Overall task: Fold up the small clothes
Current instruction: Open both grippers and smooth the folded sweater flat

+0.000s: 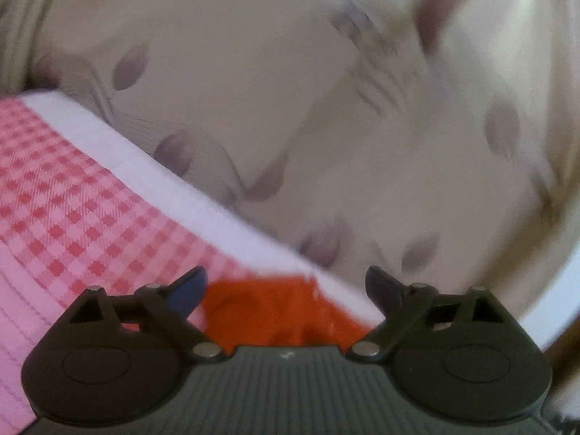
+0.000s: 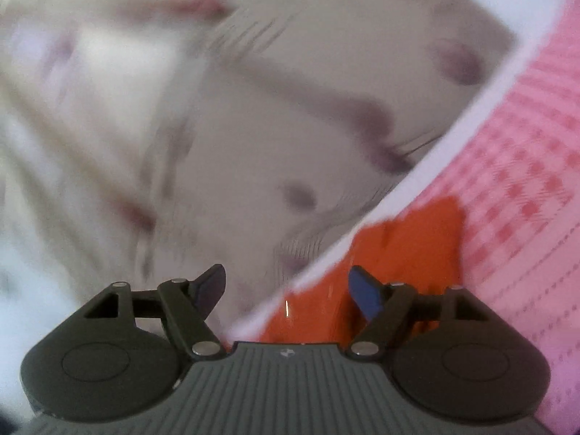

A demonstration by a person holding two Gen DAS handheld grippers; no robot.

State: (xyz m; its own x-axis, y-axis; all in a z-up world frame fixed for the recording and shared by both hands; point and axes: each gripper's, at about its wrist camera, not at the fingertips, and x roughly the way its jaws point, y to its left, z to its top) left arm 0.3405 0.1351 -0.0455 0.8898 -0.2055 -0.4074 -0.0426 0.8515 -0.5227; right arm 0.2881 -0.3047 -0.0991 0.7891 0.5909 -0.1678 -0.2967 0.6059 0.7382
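An orange garment (image 1: 275, 311) lies on a pink checked cloth (image 1: 72, 210) with a white border (image 1: 203, 203). My left gripper (image 1: 286, 290) is open, its fingers spread just above the orange garment's edge. In the right wrist view the orange garment (image 2: 406, 253) lies on the same pink checked cloth (image 2: 525, 199) beside the white border (image 2: 417, 188). My right gripper (image 2: 286, 286) is open over the garment's left edge, with nothing between its fingers. Both views are blurred.
A cream bedsheet with grey leaf prints (image 1: 326, 127) spreads beyond the cloth's border; it also fills the left of the right wrist view (image 2: 217, 127). The sheet is rumpled at the far side.
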